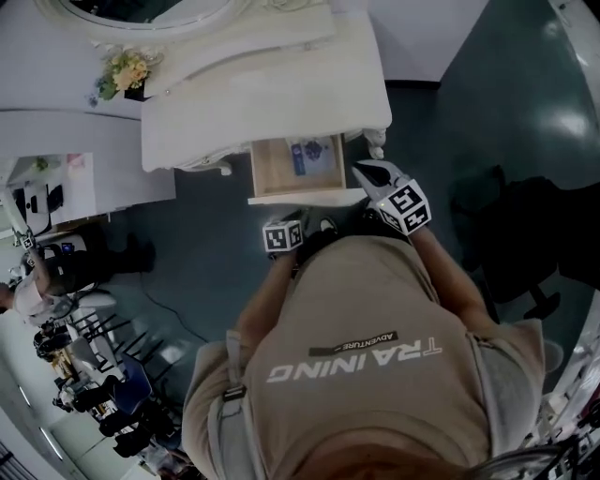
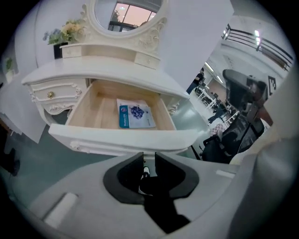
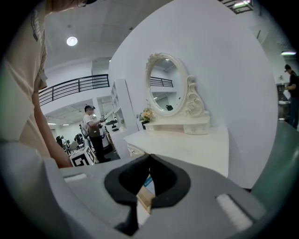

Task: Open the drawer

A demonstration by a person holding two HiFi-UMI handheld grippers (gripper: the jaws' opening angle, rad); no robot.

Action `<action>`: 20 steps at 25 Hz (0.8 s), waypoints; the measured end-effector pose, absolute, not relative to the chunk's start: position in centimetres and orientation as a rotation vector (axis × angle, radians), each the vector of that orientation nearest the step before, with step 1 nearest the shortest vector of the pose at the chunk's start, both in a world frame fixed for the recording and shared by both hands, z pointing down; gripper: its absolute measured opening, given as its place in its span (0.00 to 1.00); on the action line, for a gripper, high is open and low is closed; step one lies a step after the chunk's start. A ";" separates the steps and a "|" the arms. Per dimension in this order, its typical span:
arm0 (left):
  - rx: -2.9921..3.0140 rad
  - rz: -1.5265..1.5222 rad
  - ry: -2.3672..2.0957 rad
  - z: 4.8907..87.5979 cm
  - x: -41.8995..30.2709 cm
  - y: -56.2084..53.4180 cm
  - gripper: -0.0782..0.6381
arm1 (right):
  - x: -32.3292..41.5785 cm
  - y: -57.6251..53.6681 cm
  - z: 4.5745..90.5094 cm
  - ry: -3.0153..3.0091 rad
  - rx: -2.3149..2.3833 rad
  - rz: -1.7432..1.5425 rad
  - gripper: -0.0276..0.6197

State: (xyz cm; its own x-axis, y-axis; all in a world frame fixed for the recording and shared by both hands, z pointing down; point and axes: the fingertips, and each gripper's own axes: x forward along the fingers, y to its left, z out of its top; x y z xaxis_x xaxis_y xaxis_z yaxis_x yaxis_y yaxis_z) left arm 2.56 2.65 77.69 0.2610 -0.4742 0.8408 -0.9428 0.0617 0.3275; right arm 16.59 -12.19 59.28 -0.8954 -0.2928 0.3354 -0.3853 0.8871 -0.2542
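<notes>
The drawer of the white dressing table stands pulled out, its wooden inside bare except for a blue and white booklet. In the left gripper view its white front panel lies just beyond my left gripper, whose jaws are open by a narrow gap with nothing between them. My right gripper hovers by the drawer's right front corner. Its jaw tips meet and hold nothing.
An oval mirror and a small flower pot stand on the table top. A smaller shut drawer with a brass knob is at the left. A dark chair sits at my right, and a person stands farther off.
</notes>
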 end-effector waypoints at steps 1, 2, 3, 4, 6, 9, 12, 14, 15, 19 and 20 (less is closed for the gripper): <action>1.581 0.585 -1.374 76.7 2.2 2.5 0.22 | 16.3 -12.1 59.0 -2.768 0.520 0.453 0.05; 1.602 0.563 -1.391 75.5 1.8 2.2 0.21 | 16.1 -12.0 58.7 -2.770 0.531 0.449 0.05; 1.630 0.548 -1.406 74.3 1.5 2.0 0.19 | 15.9 -11.7 58.4 -2.770 0.543 0.446 0.05; 1.665 0.542 -1.417 73.2 1.3 1.7 0.15 | 15.8 -11.4 58.2 -2.768 0.552 0.442 0.05; 1.753 0.548 -1.435 70.8 1.0 1.0 0.12 | 15.4 -10.8 57.7 -2.760 0.568 0.434 0.05; 1.882 0.562 -1.456 67.1 -0.2 0.0 0.12 | 13.9 -9.5 56.7 -2.749 0.582 0.416 0.05; 1.991 0.545 -1.469 63.8 -1.6 -1.1 0.12 | 11.9 -8.6 55.7 -2.754 0.590 0.402 0.05; 2.059 0.545 -1.480 61.9 -2.5 -1.7 0.12 | 10.5 -8.1 55.2 -2.773 0.586 0.412 0.05; 2.096 0.545 -1.489 61.0 -2.9 -2.1 0.12 | 10.0 -7.8 54.9 -2.776 0.590 0.413 0.05; 2.233 0.511 -1.542 57.3 -4.6 -3.6 0.12 | 8.4 -7.2 53.7 -2.750 0.656 0.359 0.05; 2.256 0.499 -1.560 56.6 -5.1 -4.0 0.12 | 8.2 -7.0 53.3 -2.744 0.677 0.350 0.05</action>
State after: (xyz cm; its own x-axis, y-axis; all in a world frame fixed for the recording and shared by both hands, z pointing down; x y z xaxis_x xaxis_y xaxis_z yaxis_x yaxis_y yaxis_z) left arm -5.12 -4.01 56.58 0.3312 -0.8155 0.4746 -0.9395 -0.3315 0.0860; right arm 8.25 -6.97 53.32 -0.8466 -0.4126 0.3363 -0.4838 0.8598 -0.1631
